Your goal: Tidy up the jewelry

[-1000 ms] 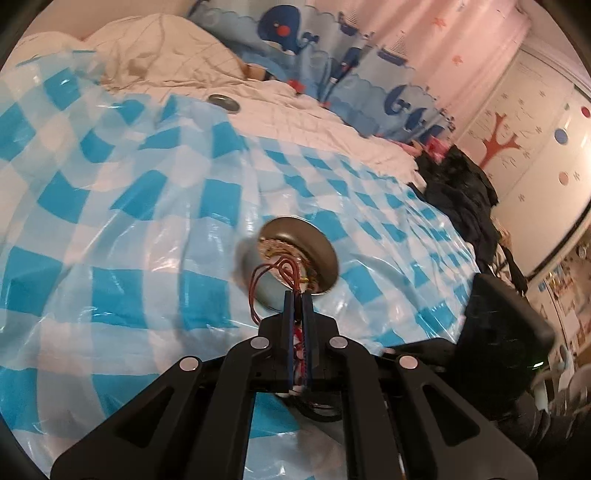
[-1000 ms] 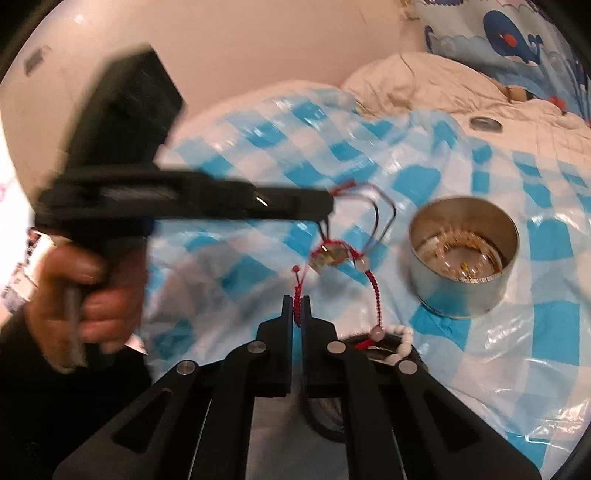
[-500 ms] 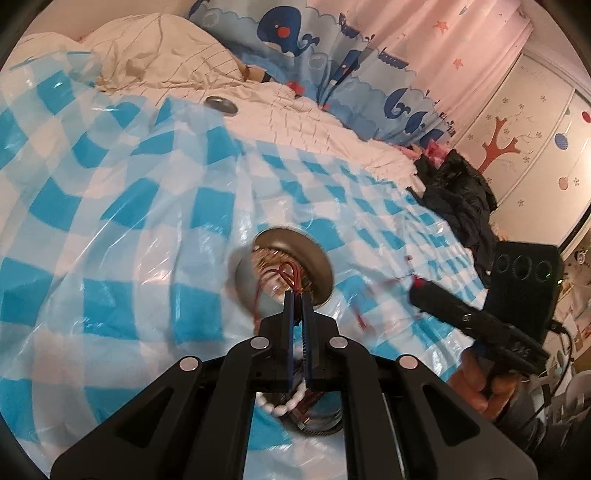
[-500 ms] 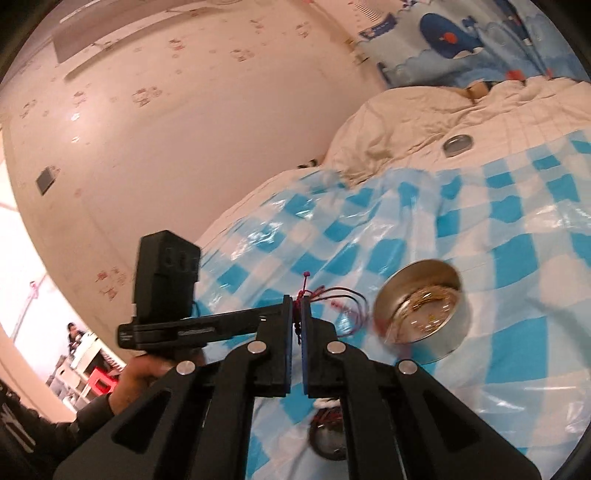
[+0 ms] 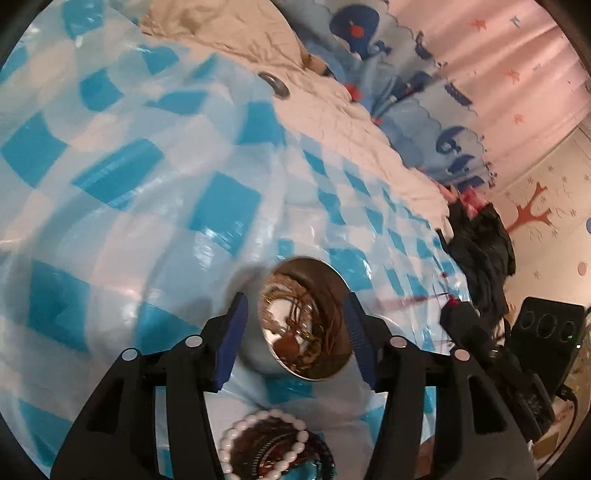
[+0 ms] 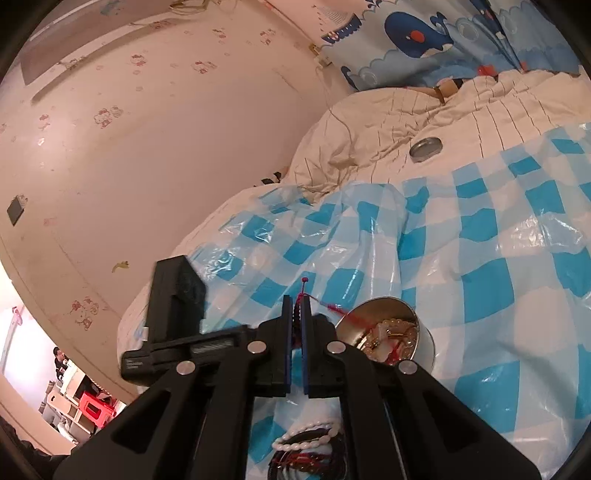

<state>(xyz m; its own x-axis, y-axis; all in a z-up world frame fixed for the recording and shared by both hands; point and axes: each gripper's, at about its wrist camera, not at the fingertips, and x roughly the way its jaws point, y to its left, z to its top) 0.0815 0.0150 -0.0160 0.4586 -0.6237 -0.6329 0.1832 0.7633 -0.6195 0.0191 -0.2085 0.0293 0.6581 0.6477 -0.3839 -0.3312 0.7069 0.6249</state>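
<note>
A round metal tin (image 5: 306, 321) with gold and red jewelry inside stands on the blue-checked plastic sheet (image 5: 147, 206). My left gripper (image 5: 295, 310) is open, its jaws spread either side of the tin, just above it. My right gripper (image 6: 296, 308) is shut on a red cord bracelet (image 6: 325, 304), whose cord trails down into the tin (image 6: 391, 336). The right gripper (image 5: 458, 317) also shows at the right in the left wrist view. A pile of bracelets with a white bead one (image 5: 266, 443) lies near the sheet's front.
A metal lid (image 5: 275, 85) lies on the cream bedding (image 6: 443, 122) beyond the sheet. Dark clothes (image 5: 480, 243) lie at the bed's right side. A whale-print curtain (image 6: 424, 33) and a pink wall stand behind.
My left gripper has opened and let go of the red cord over the tin, and now sits lower around it. My right gripper still holds the red cord, which now trails into the tin.
</note>
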